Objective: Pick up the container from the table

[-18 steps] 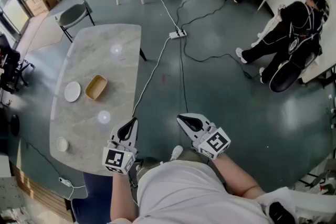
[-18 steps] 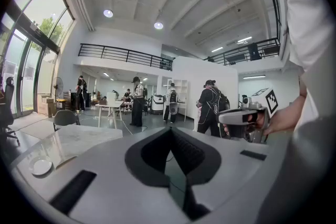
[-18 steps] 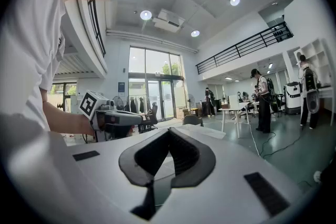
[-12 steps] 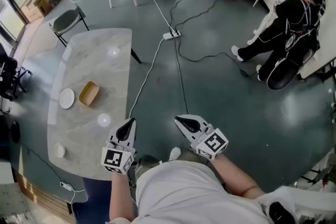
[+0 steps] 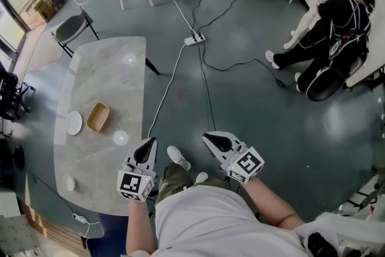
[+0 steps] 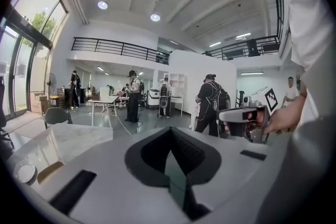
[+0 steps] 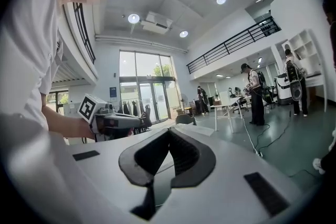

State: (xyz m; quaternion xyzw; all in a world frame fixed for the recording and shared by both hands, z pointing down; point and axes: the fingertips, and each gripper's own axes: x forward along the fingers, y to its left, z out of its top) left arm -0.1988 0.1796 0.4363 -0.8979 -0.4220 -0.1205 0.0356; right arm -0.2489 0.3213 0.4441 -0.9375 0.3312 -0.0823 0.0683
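The container (image 5: 98, 117) is a shallow tan tray on the marble table (image 5: 108, 69) at the left of the head view, beside a white plate (image 5: 74, 123). In the left gripper view the container (image 6: 44, 171) shows low at the left edge. My left gripper (image 5: 148, 144) hovers past the table's near right edge, well short of the container, with its jaws together and nothing in them. My right gripper (image 5: 212, 139) is over the floor to the right, shut and empty. Each gripper view shows its own jaws closed (image 6: 169, 136) (image 7: 169, 136).
A small white cup (image 5: 69, 183) sits near the table's front end. A grey chair (image 5: 71, 26) stands at the far end. A power strip (image 5: 194, 40) with cables crosses the floor. A person in black (image 5: 337, 27) sits at the right. My shoe (image 5: 177, 157) is between the grippers.
The table and container have slid left and down in the head view as the person walks. A shoe has stepped forward between the grippers. Both grippers stay shut.
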